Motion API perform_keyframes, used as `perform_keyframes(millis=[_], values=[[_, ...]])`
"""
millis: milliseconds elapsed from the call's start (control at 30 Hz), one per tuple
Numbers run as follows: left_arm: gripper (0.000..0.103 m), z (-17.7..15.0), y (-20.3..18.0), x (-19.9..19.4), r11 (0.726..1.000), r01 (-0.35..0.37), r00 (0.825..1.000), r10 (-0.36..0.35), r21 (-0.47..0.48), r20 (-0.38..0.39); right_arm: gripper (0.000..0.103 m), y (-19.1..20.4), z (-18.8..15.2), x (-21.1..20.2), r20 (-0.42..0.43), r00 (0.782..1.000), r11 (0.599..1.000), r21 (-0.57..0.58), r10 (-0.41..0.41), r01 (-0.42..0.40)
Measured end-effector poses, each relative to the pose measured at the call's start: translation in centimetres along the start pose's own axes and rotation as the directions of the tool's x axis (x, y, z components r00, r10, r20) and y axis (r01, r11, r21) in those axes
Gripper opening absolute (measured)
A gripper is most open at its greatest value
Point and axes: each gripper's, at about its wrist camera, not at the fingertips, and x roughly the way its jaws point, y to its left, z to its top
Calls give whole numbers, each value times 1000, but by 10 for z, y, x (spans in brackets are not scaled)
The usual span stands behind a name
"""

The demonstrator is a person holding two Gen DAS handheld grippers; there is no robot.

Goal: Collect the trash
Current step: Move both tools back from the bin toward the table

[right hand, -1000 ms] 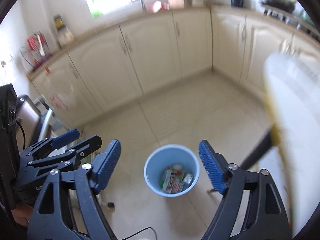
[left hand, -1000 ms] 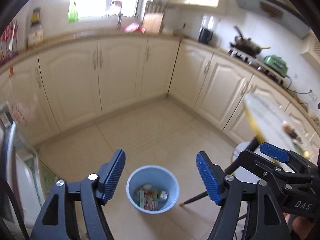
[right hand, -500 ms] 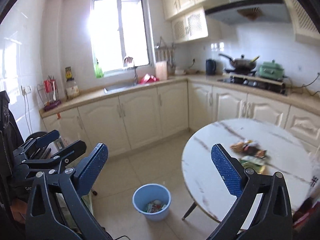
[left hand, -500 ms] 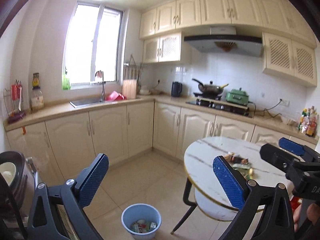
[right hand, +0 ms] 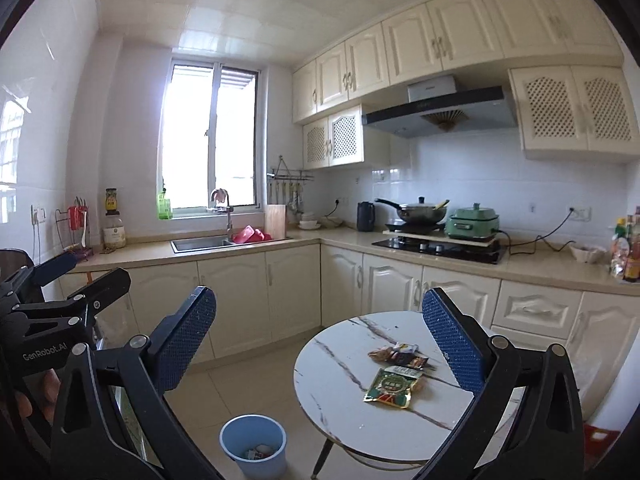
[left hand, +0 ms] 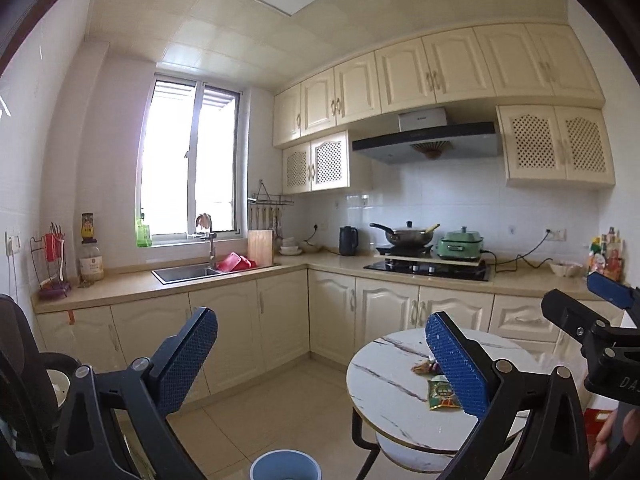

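Kitchen: cream cabinets (right hand: 240, 292) run along the far walls, well beyond both sets of jaws, with the sink (right hand: 202, 244) far ahead between the right gripper's fingers and the hob (right hand: 438, 249) beyond its right-hand finger. Round marble-look table (right hand: 340, 392) stands ahead of the right gripper (right hand: 320, 348), its top showing mostly between the jaws and running behind the right-hand blue pad (right hand: 452, 348); in the left wrist view the same table (left hand: 384, 400) lies partly between the left gripper's jaws and partly behind its right-hand pad (left hand: 456, 364). Blue bin (right hand: 253, 446) sits on the floor, low between the right gripper's jaws, nearer the left-hand finger, just beside the table leg; some wrappers visible inside. In the left view only the bin's rim (left hand: 285, 465) shows, at the bottom edge between the jaws. Left gripper (left hand: 322, 360): jaws wide apart, nothing between the pads. Right gripper: jaws wide apart, nothing gripped. Trash on the table: green snack packet (right hand: 393, 387) lies flat between the right jaws, close to the right-hand pad; a smaller cluster of dark and brown wrappers (right hand: 398, 354) lies just beyond it, not touching either pad.
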Motion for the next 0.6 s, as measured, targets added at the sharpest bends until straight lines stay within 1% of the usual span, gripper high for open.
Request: perform_keyframes(millis=[67,100,200,600], values=[[102,-11,-6,-1,1000,14,1000,-14,15,-5,103,-2,3,-4,8,1000,1000,3,-8,8],[102,-16,-5,-8,1000,17,1000,-17,20,-4,103,-2,4,-5,8,1000,1000,5,-16,16],[102,-19,-6,-12,999,23,1000,-23,27,-4,103,-8,4,-8,10,1000,1000,15,-22,22],[102,12,11,26,999,43,999,-43,10,-28,103,-23,-5,-10,5,999,999,31,-43,43]])
